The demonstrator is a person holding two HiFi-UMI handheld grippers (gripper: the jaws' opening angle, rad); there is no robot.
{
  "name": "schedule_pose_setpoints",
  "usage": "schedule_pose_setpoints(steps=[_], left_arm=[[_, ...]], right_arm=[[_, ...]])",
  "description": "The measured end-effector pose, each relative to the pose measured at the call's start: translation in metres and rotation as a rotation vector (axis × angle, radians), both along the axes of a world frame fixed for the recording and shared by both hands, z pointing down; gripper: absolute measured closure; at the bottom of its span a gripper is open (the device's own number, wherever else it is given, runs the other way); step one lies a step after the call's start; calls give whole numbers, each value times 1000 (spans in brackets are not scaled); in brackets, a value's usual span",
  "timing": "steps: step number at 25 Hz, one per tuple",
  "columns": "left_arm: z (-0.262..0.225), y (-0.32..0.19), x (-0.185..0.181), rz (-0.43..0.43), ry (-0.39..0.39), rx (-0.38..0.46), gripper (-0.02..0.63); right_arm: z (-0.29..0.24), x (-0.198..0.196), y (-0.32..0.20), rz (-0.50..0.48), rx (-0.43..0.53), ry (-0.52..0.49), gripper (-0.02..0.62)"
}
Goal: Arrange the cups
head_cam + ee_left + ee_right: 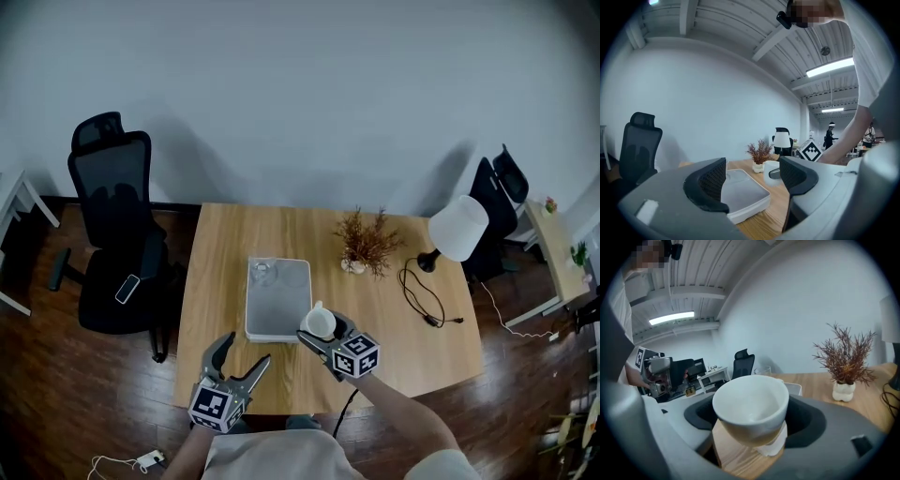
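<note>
My right gripper [321, 334] is shut on a white cup [320, 322], carried upright just off the near right corner of the white tray [278, 309]. In the right gripper view the white cup [752, 408] fills the gap between the jaws, its mouth facing up and empty. A clear glass cup [262, 272] stands on the tray's far left corner. My left gripper [246, 352] hangs open and empty over the table's near edge, left of the right one. In the left gripper view the tray [743, 191] lies beyond the open jaws, with the white cup [770, 171] to its right.
On the wooden table [216, 281] stand a dried plant in a small white pot [362, 246], a white-shaded lamp [457, 228] and its black cable [422, 302] at the right. A black office chair [117, 234] stands left of the table, another [497, 202] at the far right.
</note>
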State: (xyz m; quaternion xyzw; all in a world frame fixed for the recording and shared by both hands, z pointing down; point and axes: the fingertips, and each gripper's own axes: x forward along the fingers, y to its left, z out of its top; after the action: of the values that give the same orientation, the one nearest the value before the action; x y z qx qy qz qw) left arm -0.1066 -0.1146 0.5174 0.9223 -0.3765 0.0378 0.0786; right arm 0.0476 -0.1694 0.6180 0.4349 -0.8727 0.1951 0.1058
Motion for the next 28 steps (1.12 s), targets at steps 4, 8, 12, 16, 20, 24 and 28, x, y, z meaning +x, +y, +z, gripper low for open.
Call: schedule_pose_setpoints(steps=[4, 8, 12, 16, 20, 24, 28], left_arm=[[-1, 0, -6, -28, 2, -1, 259], [-1, -6, -15, -65, 26, -20, 259], [-3, -14, -21, -82, 26, -14, 259], [-5, -20, -25, -101, 17, -8, 259], [-7, -26, -33, -123, 12, -4, 259], [-6, -30, -42, -141, -5, -4, 259], [-6, -33, -49, -155, -9, -10, 259]], right_arm=[[14, -14, -38, 23, -8, -7, 189], [20, -18, -77, 54, 0, 3, 189], [26, -15, -115, 95, 2, 19, 189], [38, -8, -149, 132, -34, 44, 187], [52, -2, -174, 157, -51, 96, 187], [63, -7, -190, 141, -33, 180, 188], [78, -4, -196, 169, -41, 222, 187]])
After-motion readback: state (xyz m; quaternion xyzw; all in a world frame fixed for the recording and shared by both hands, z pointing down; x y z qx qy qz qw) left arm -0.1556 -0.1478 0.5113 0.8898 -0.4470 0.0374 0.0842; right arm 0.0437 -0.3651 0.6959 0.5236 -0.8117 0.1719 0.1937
